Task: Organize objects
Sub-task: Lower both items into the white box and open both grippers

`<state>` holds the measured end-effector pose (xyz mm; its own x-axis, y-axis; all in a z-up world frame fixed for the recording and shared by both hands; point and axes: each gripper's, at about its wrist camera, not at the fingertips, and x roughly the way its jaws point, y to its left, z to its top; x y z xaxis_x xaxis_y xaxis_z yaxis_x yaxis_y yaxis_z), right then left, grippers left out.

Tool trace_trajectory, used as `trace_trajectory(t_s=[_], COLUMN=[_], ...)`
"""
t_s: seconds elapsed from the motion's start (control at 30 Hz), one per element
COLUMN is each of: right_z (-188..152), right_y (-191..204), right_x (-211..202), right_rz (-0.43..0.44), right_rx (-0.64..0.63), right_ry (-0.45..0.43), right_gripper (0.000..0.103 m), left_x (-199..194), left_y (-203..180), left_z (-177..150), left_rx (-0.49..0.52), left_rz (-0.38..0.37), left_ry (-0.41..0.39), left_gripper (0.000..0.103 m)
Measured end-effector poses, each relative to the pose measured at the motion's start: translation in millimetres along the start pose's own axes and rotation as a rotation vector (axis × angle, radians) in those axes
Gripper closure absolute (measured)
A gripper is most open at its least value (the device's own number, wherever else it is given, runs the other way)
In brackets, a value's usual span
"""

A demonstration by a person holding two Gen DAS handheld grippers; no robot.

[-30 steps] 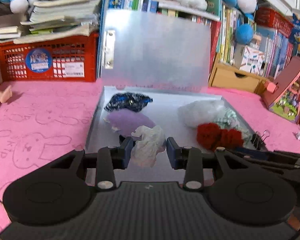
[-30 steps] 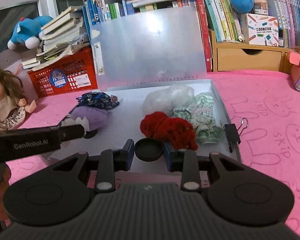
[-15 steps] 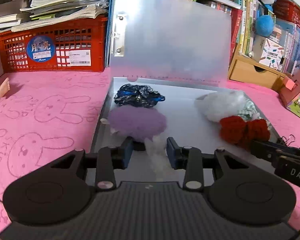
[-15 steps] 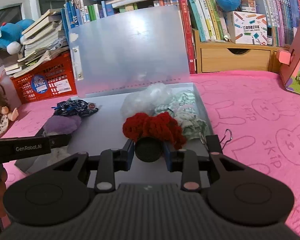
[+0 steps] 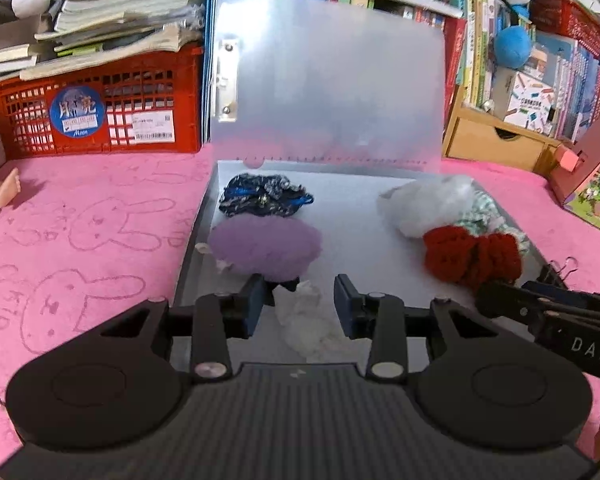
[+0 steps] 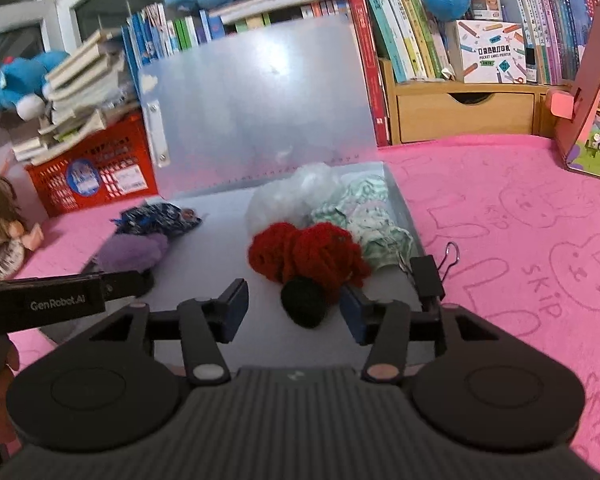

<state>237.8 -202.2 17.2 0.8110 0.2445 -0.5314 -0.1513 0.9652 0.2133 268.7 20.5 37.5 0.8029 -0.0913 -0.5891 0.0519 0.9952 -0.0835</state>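
Here, your right gripper (image 6: 294,310) sat low in the centre of its view with its fingers (image 6: 234,308) opening: the black round piece (image 6: 304,305) lay between them on the floor of the open case (image 6: 220,248), clear of both pads and touching the near edge of the red knitted scrunchie (image 6: 304,256). Behind the red one lay the white fluffy scrunchie (image 6: 288,196) and, to its right, the green-and-white striped one (image 6: 372,224). Your left gripper (image 5: 298,306) held its fingers (image 5: 252,304) only narrowly parted and opening; a white crumpled scrunchie (image 5: 302,322) lay in the gap, and you could not tell from that blurred patch whether the pads pressed on it. Just beyond those fingers sat the purple fluffy scrunchie (image 5: 266,244), with the dark blue patterned one (image 5: 262,198) behind it, both at the left side of the case. A black binder clip (image 6: 428,276) was fixed on the case's right rim. The case stood on the pink counter (image 6: 500,208), its frosted lid (image 6: 256,108) upright.
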Motion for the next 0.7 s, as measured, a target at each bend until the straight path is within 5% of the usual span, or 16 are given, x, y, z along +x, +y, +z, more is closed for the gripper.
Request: trace_trajectory(t_s=[0.23, 0.37, 0.7], right_z=[0, -1, -20], right_y=[7, 9, 8], right_x=[-26, -41, -80], right_rz=[0.036, 0.061, 0.09], right_rx=[-0.014, -0.013, -0.027], right_ry=[-0.055, -0.081, -0.105], right_gripper=[0.027, 0.018, 0.014], left_x=[-29, -50, -104], left_y=[-6, -9, -8], left_z=[4, 1, -17], left_rx=[0.006, 0.026, 0.063], left_rz=[-0.036, -0.076, -0.102], left_ry=[-0.035, -0.058, -0.119], left_gripper=[0.036, 0.032, 0.029])
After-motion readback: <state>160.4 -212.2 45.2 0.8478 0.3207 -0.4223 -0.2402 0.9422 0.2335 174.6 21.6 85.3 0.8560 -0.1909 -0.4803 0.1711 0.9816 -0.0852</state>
